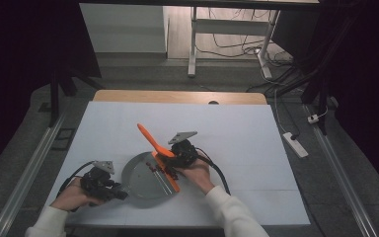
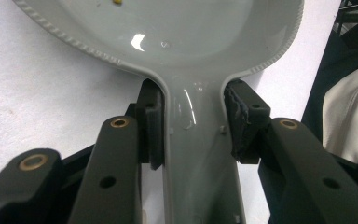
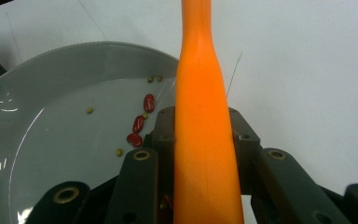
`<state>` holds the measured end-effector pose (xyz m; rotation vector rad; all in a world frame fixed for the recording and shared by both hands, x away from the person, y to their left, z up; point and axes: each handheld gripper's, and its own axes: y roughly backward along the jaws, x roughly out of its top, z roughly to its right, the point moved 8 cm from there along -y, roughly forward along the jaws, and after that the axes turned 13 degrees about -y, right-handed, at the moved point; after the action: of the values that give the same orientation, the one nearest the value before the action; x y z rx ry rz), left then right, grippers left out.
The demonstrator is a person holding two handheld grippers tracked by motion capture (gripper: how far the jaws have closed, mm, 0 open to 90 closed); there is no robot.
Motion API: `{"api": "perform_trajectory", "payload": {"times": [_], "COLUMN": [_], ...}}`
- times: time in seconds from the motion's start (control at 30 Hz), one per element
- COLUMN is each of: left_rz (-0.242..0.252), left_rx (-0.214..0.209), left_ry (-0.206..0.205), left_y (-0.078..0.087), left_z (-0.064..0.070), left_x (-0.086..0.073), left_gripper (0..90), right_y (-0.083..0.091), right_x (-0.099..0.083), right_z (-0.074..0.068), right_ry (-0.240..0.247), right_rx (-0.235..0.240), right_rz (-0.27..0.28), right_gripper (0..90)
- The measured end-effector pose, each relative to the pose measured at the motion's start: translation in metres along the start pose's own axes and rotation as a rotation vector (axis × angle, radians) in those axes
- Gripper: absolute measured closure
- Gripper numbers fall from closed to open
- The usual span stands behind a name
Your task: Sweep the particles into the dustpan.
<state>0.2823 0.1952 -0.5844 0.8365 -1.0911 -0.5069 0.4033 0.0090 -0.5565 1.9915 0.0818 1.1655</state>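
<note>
The grey pan (image 1: 145, 180) lies on the white desk (image 1: 237, 133), near the person and a little left of the middle. Its short handle (image 2: 198, 154) points to the near left, and the left gripper (image 1: 103, 186) has its fingers (image 2: 151, 126) clamped on both sides of this handle. I think this grip is there to keep the pan steady while the other hand works inside it.

The right gripper (image 1: 175, 160) is at the right rim of the pan. Its fingers (image 3: 244, 140) are closed tightly on the handle of an orange spatula (image 1: 159, 148). The handle rises toward the far left, and the blade goes down along the near right side of the pan. Inside the pan there are some red beans (image 3: 140, 123) and a few small yellow-green grains (image 3: 89, 110), lying close to the spatula. Judging from this, the spatula is held low and slanted so that it can push or gather the beans on the pan floor.

The desk has a plain white top with a wooden strip (image 1: 177, 96) at the far edge. Beyond it the room is dark, with a grey floor, the legs of another table (image 1: 193, 44), loose cables, and a white power strip (image 1: 296, 144) on the floor to the right.
</note>
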Motion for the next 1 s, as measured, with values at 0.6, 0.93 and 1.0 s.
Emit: {"api": "perform_trajectory", "payload": {"times": [0.6,0.93,1.0], "left_rz": [0.000,0.001,0.001], "left_rx": [0.001,0.001,0.001], "left_ry": [0.000,0.001,0.000], "left_y": [0.000,0.000,0.000], "left_z": [0.000,0.000,0.000], "left_x": [0.000,0.000,0.000], "left_gripper": [61.5,61.5,61.5], "right_y": [0.022,0.018,0.018], "right_x": [0.016,-0.004,-0.006], "right_z": [0.002,0.029,0.027], "right_ry": [-0.043,-0.028,-0.033], "right_rx": [0.029,-0.108,-0.096], "right_rz": [0.099,0.057,0.063], "right_gripper": [70.2,70.2,70.2]}}
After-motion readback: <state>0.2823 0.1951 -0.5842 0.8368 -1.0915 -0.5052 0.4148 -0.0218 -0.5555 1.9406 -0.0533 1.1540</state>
